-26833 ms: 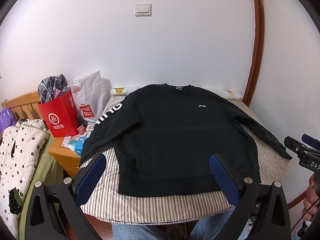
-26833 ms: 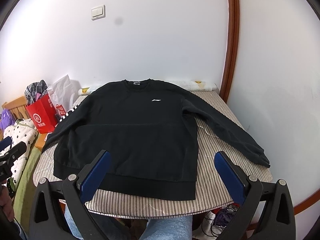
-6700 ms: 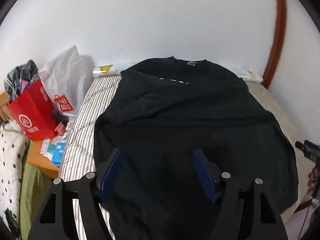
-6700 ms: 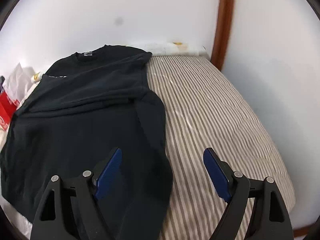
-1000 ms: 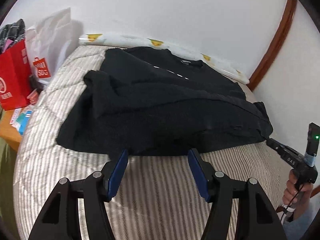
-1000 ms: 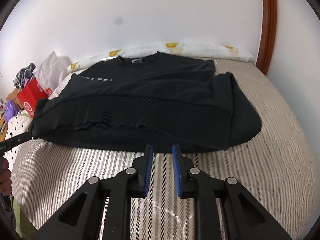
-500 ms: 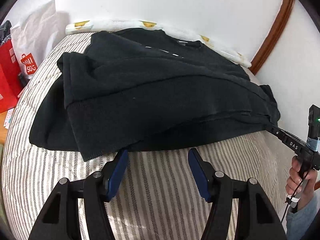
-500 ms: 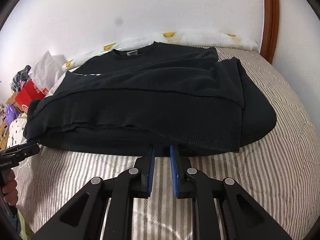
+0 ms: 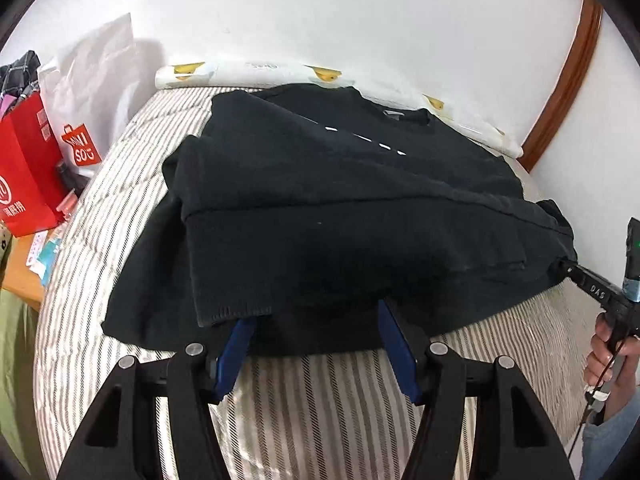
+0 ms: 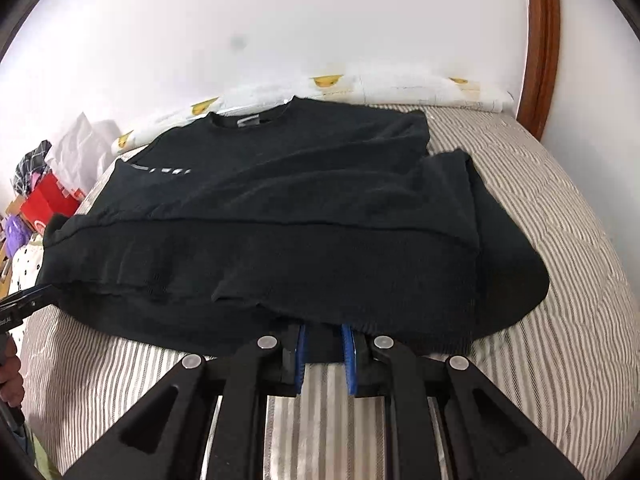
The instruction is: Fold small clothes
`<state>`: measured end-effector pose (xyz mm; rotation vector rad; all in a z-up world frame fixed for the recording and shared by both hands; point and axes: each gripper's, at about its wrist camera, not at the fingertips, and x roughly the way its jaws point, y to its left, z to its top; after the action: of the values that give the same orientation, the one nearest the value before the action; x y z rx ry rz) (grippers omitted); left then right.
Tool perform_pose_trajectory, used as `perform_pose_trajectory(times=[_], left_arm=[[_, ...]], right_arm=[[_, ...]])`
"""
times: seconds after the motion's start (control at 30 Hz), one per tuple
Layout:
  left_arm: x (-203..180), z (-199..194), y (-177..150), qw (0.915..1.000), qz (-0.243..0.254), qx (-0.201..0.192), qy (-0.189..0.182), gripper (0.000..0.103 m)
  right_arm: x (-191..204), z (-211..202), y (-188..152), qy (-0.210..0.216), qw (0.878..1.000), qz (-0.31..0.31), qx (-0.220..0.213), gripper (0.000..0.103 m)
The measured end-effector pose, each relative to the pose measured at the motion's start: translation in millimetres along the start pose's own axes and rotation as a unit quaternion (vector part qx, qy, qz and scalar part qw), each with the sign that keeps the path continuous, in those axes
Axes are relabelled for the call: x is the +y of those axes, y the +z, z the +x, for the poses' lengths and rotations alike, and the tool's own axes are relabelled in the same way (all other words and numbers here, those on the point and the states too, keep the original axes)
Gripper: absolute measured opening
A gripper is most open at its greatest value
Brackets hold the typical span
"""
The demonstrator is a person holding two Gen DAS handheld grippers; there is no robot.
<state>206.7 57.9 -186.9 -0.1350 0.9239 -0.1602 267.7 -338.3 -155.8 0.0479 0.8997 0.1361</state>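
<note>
**Both grippers at the near edge of the half-folded sweatshirt**

My left gripper's (image 9: 316, 334) blue fingers (image 9: 394, 342) stand apart, their tips tucked under the near fold of the black sweatshirt (image 9: 340, 216); I cannot tell whether they press on it. My right gripper's (image 10: 323, 334) fingers are drawn almost together, tips hidden under the hem, so whether cloth is pinched I cannot tell. The sweatshirt lies folded across the striped bed (image 10: 560, 320), collar toward the wall. Red shopping bag (image 9: 24, 184) stands beside the bed.
</note>
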Motion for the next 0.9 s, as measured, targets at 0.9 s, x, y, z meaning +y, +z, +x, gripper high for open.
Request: perform_pose_trajectory(times=[0.9], left_arm=[[18.5, 42.5, 110.8, 0.9948, -0.040, -0.085, -0.039, 0.060]], right_arm=[[-8.0, 83.2, 115.2, -0.018, 1.000, -0.004, -0.016, 0.013]])
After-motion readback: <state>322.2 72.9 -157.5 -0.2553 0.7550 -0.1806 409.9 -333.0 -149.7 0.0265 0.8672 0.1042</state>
